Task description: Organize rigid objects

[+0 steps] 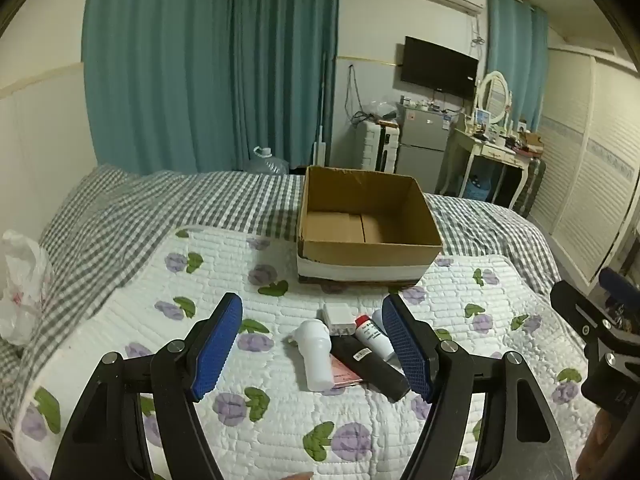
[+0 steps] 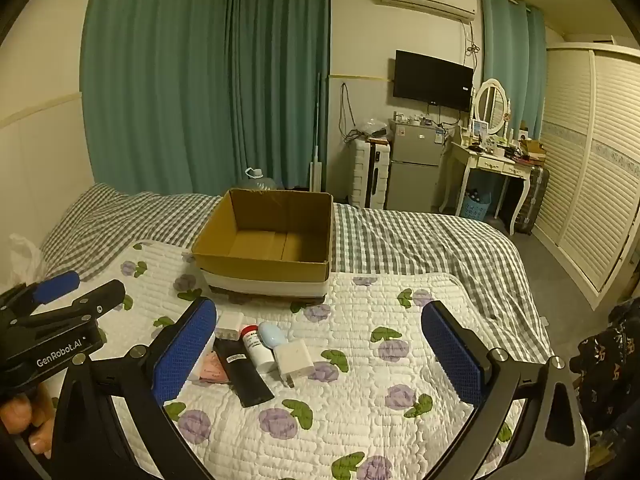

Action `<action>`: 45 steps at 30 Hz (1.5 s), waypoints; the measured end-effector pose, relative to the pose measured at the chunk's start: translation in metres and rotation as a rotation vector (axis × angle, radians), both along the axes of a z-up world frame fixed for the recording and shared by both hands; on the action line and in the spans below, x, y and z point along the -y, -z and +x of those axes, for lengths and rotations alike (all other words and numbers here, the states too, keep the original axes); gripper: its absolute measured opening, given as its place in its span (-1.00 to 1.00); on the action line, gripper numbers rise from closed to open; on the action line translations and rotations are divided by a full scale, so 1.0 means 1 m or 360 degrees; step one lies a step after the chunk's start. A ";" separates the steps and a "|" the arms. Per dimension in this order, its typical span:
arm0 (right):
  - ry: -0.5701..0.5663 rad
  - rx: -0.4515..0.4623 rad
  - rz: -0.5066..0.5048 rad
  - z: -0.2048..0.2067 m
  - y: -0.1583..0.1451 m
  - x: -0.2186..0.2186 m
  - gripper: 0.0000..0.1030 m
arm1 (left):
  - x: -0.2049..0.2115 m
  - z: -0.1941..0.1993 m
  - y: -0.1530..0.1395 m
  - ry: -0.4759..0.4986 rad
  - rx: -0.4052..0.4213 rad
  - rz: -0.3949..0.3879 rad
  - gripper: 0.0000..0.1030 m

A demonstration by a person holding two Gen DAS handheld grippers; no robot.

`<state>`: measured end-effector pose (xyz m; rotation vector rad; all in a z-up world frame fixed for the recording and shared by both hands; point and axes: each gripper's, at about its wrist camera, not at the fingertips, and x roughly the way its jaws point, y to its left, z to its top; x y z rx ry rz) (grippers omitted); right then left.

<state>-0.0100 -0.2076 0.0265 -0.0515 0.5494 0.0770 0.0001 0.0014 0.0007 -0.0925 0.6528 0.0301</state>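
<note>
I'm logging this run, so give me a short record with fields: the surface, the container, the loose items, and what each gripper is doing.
surface: floral quilt on a bed
container: open cardboard box, nothing visible inside
loose items: clustered in front of the box, touching or overlapping: white bottle, black tube, red-capped tube, white charger, pale blue item, white block
left gripper: open, holding nothing
right gripper: open, holding nothing

pink item (image 1: pixel 343 377) mostly hidden, dresser clutter (image 2: pixel 505 147) indistinct
</note>
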 end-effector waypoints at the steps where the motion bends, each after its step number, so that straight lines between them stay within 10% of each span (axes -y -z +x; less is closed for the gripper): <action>1: 0.0002 0.0001 0.0001 0.000 0.000 0.000 1.00 | -0.002 0.000 0.000 0.0003 0.0000 0.0002 0.46; 45: 0.0007 0.0114 0.0053 -0.004 -0.008 0.006 1.00 | -0.002 0.008 0.002 -0.0035 0.0068 0.0106 0.46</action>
